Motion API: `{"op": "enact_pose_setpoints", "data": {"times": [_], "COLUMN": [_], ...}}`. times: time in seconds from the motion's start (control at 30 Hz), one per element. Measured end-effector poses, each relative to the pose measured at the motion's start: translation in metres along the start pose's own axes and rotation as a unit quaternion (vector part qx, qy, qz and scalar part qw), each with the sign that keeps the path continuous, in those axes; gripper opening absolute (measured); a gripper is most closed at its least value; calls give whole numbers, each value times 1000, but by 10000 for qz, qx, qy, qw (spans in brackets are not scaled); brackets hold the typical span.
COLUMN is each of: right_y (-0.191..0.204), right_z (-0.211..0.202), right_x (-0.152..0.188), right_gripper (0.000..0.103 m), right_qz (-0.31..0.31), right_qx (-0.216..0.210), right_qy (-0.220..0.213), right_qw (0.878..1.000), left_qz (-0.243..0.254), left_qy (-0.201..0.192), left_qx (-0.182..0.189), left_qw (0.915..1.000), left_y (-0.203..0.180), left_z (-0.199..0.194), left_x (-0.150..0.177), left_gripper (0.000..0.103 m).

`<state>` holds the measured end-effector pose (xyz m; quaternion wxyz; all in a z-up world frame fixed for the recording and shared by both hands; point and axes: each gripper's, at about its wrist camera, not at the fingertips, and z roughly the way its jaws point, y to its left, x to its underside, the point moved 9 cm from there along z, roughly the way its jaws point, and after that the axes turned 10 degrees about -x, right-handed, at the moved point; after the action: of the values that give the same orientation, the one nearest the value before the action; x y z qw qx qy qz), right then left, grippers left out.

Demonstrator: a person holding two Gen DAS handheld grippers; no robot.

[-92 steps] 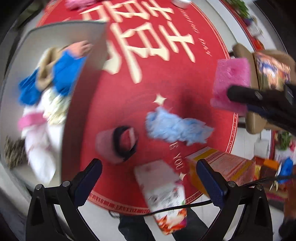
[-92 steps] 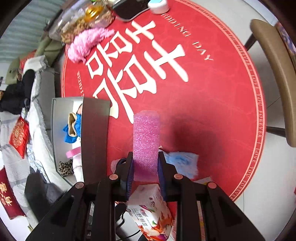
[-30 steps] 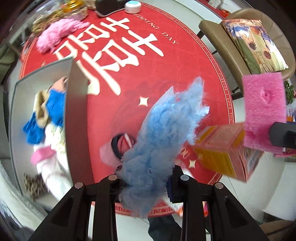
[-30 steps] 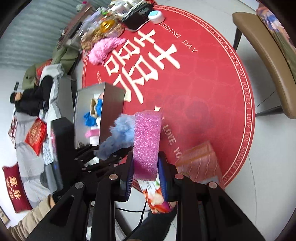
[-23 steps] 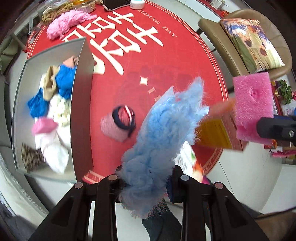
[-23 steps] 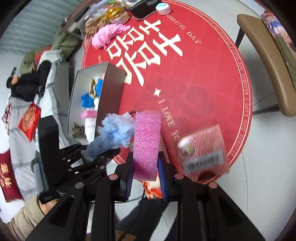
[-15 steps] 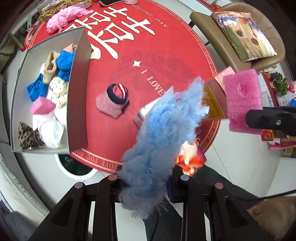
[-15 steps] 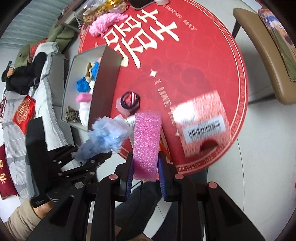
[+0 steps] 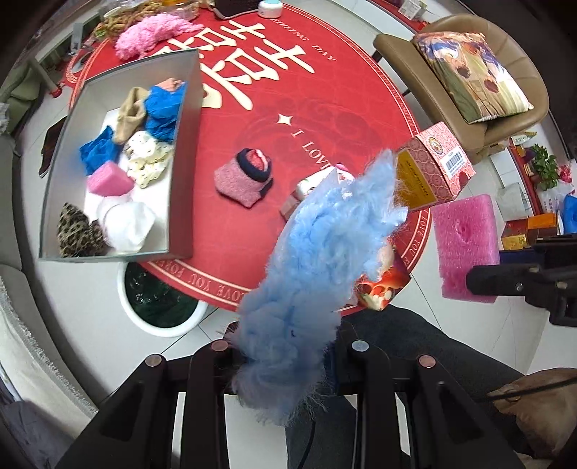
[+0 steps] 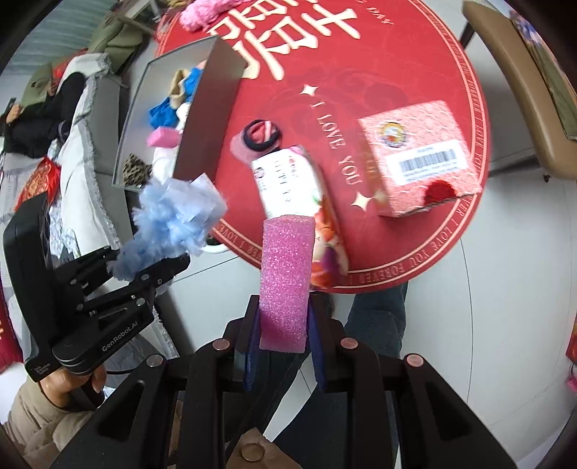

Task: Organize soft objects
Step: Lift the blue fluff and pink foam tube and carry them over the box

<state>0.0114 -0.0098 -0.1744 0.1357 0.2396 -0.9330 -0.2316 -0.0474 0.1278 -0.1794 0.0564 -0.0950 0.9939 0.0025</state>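
My left gripper (image 9: 285,355) is shut on a fluffy light-blue cloth (image 9: 324,252), held in the air off the near edge of the round red table (image 9: 346,119). In the right wrist view the same blue cloth (image 10: 176,220) sticks out of the left gripper (image 10: 169,258) at the left. My right gripper (image 10: 283,339) is shut on a pink sponge (image 10: 285,281), upright between its blue pads; the pink sponge (image 9: 465,245) also shows at the right of the left wrist view. A grey box (image 9: 180,173) at the table's left holds several soft items. A rolled pink sock (image 9: 245,176) lies mid-table.
A pink-and-yellow carton (image 10: 418,155) and a white-and-red packet (image 10: 295,191) lie near the table's front edge. A fluffy pink piece (image 9: 151,34) lies at the far side. A white bin (image 9: 158,292) stands on the floor below the box. A tan chair with a cushion (image 9: 468,72) stands right.
Both grippers have pulled back off the table's near edge with the blue cloth and the pink sponge still held. The table and box now look farther away.
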Motion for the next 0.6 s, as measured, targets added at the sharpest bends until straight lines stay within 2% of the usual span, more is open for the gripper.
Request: {"op": "enact_pose_setpoints", "data": {"times": [0.6], "right_y": [87], "right_z": [21], "right_x": [-22], "right_gripper": [27], "right_qz": [-981], "right_qx": [193], "right_qy": [275], "right_qw": [9946], "left_qz": [-792], "left_qy": [-186], "left_qx": [-114], "left_qw": [9966], "left_y": [75], "left_z": [-16], "left_x": [16], "left_gripper": [31]}}
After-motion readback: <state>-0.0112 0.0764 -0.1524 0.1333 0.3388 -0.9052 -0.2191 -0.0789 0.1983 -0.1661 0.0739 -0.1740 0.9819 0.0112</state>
